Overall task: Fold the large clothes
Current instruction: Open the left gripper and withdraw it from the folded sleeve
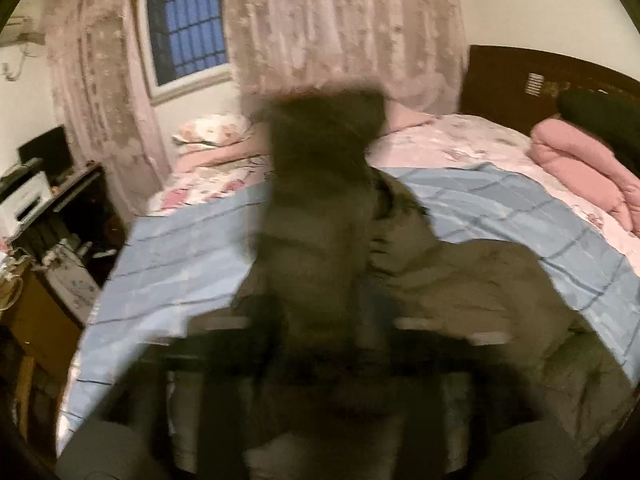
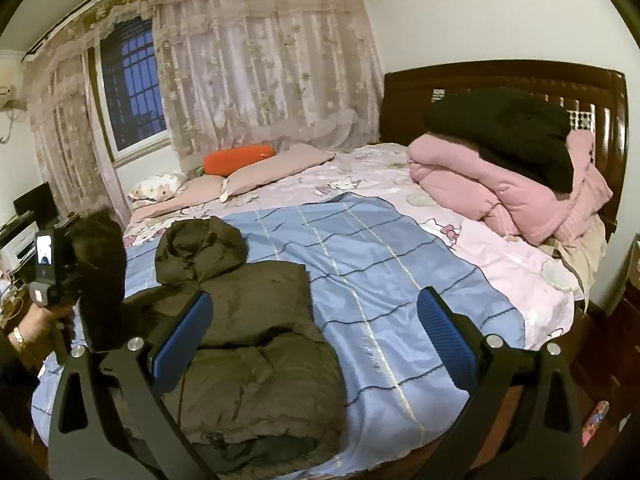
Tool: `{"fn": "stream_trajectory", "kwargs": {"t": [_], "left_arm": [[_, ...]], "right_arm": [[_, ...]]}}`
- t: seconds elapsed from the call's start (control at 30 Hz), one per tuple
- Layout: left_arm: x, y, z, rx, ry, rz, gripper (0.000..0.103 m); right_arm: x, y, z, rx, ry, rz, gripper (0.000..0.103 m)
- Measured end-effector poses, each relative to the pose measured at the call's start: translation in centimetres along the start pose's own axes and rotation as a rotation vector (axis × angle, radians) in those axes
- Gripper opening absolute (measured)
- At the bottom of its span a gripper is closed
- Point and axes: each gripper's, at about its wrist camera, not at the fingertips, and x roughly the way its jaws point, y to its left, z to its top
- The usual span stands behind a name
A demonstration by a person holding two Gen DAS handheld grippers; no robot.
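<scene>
A large olive-brown padded jacket (image 2: pixel 256 344) with a hood (image 2: pixel 200 246) lies on a blue checked sheet (image 2: pixel 372 264) on the bed. My right gripper (image 2: pixel 316 320) is open and empty, hovering above the jacket's right edge. My left gripper (image 2: pixel 86 276) is at the bed's left side, shut on the jacket's sleeve (image 2: pixel 104 256), lifted off the bed. In the blurred left wrist view the sleeve (image 1: pixel 320 200) rises from between the fingers (image 1: pixel 264 320), and the jacket body (image 1: pixel 480 300) lies to the right.
Folded pink quilts (image 2: pixel 500 188) with a black garment (image 2: pixel 508 132) on top lie by the dark wooden headboard (image 2: pixel 520 80). Pillows and an orange cushion (image 2: pixel 240 158) sit at the far side. A desk with clutter (image 1: pixel 44 208) stands left of the bed.
</scene>
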Motion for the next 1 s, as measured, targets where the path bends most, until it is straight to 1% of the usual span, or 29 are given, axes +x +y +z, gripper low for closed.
{"fn": "stream_trajectory", "kwargs": {"t": [0.03,0.07,0.1,0.13,0.23,0.3,0.37,0.47,0.53,0.67,0.73,0.8,0.9,1.0], "left_arm": [[-0.4,-0.9,-0.2,-0.003,-0.020,-0.024,0.101],[-1.1,-1.8,-0.4,0.001,-0.048,-0.059,0.101],[-2.0,-3.4,-0.7,0.025,-0.065,-0.111,0.101],[-2.5,-4.3,-0.8,0.043,-0.064,-0.138,0.101],[-4.8,-6.0,-1.7,0.059,-0.062,-0.181,0.101],[-6.5,-6.0,-2.5,0.034,-0.061,-0.195,0.101],[-8.0,-5.1,-3.1,-0.002,-0.042,-0.191,0.101],[-10.9,-2.5,-5.0,-0.078,-0.006,-0.143,0.101],[-13.2,-0.8,-6.4,-0.114,0.009,-0.052,0.101],[-17.2,1.5,-8.2,-0.129,0.005,0.055,0.101],[-19.4,2.6,-9.0,-0.124,0.011,0.128,0.101],[-20.9,3.5,-9.4,-0.136,0.015,0.168,0.101],[-22.9,4.3,-9.5,-0.154,0.021,0.181,0.101],[-24.4,4.5,-9.6,-0.162,0.008,0.176,0.101]], "right_arm": [[0.0,-0.3,-0.1,0.005,0.002,-0.002,0.102],[0.0,-0.5,-0.1,0.009,0.003,-0.004,0.102],[-0.1,-0.7,-0.2,0.012,0.004,-0.004,0.102],[-0.2,-1.0,-0.3,0.016,0.005,-0.005,0.102],[-0.6,-1.3,-0.5,0.024,0.006,-0.003,0.102],[-0.7,-1.3,-0.6,0.025,0.006,0.003,0.102],[-1.0,-0.9,-0.7,0.021,0.011,0.017,0.102],[-1.5,0.0,-1.1,0.009,0.014,0.038,0.102],[-1.8,0.9,-1.3,-0.004,0.016,0.055,0.102],[-2.5,2.9,-1.3,-0.047,0.023,0.095,0.102],[-3.1,4.4,-1.3,-0.074,0.022,0.118,0.102],[-3.6,5.7,-1.2,-0.093,0.018,0.145,0.102],[-4.1,7.9,-1.3,-0.128,0.024,0.182,0.102],[-4.6,10.1,-1.5,-0.166,0.034,0.215,0.102]]}}
